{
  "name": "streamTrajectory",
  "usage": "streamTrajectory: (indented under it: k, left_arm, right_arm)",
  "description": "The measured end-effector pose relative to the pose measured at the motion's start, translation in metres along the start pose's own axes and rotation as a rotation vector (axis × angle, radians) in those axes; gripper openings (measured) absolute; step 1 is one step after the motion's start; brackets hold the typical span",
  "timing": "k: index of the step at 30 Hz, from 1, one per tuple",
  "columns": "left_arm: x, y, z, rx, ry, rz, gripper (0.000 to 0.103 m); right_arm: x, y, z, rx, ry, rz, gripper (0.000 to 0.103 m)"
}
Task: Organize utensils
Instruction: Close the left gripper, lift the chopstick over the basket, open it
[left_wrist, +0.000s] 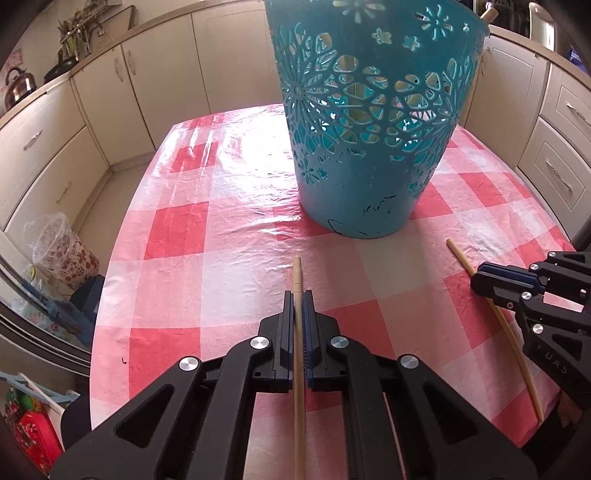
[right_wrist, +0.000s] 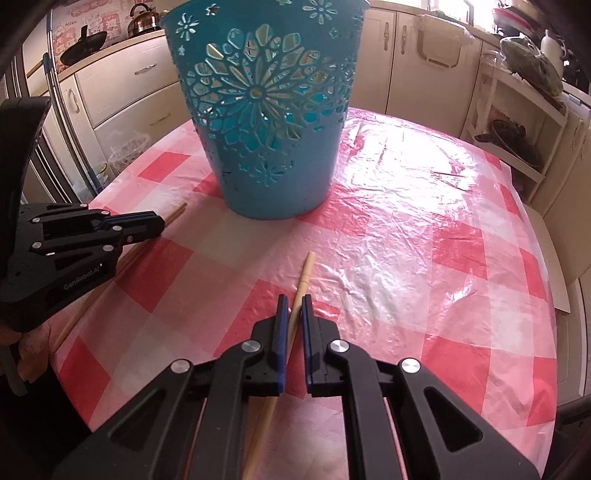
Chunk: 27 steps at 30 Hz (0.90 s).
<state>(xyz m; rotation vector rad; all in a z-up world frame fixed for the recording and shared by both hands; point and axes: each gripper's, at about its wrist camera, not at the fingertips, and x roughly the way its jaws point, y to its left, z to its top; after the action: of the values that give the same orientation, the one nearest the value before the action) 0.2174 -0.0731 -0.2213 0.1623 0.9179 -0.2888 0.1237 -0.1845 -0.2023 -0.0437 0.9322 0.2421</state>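
Note:
A tall teal cut-out basket (left_wrist: 365, 122) stands on the pink checked tablecloth (left_wrist: 207, 236); it also shows in the right wrist view (right_wrist: 266, 110). My left gripper (left_wrist: 297, 297) is shut on a wooden chopstick (left_wrist: 297, 273) whose tip points toward the basket. My right gripper (right_wrist: 294, 301) is shut on a second wooden chopstick (right_wrist: 306, 269), just above the cloth. The right gripper shows in the left wrist view (left_wrist: 480, 282) with its chopstick (left_wrist: 460, 254). The left gripper shows in the right wrist view (right_wrist: 159, 223) with its chopstick (right_wrist: 177, 212). A wooden stick end (left_wrist: 489, 14) pokes above the basket rim.
Cream kitchen cabinets (left_wrist: 155, 77) surround the table. A kettle (left_wrist: 18, 85) sits on the left counter. A floral bin (left_wrist: 62, 251) stands on the floor at left. A white shelf rack (right_wrist: 517, 122) with pans stands at right.

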Motion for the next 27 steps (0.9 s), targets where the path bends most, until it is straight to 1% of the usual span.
streamTrajectory:
  k: [3, 7, 11, 15, 18, 21, 23, 27]
  left_arm:
    - [-0.005, 0.003, -0.001, -0.005, -0.012, -0.018, 0.004]
    - [-0.020, 0.006, -0.002, -0.022, -0.043, -0.083, 0.004]
    - [-0.047, 0.016, 0.002, -0.075, -0.100, -0.233, 0.004]
    - [-0.082, 0.028, 0.013, -0.118, -0.167, -0.341, 0.004]
    - [-0.115, 0.036, 0.031, -0.152, -0.239, -0.416, 0.004]
    - [-0.143, 0.039, 0.056, -0.160, -0.318, -0.458, 0.004]
    - [-0.156, 0.036, 0.075, -0.152, -0.370, -0.467, 0.004]
    - [-0.163, 0.029, 0.113, -0.157, -0.448, -0.464, 0.004]
  right_arm:
    - [0.000, -0.001, 0.000, 0.015, -0.006, 0.012, 0.008]
    - [0.001, -0.001, 0.001, 0.015, -0.011, 0.010, 0.008]
    - [0.001, -0.002, 0.001, 0.017, -0.013, 0.012, 0.008]
    - [0.000, -0.005, 0.000, 0.028, -0.014, 0.026, 0.008]
    - [0.000, -0.009, 0.001, 0.039, -0.014, 0.047, 0.010]
    - [0.001, -0.012, 0.001, 0.043, -0.014, 0.059, 0.011]
    - [0.001, -0.014, 0.002, 0.045, -0.015, 0.066, 0.012]
    - [0.002, -0.018, 0.002, 0.063, -0.015, 0.088, 0.013]
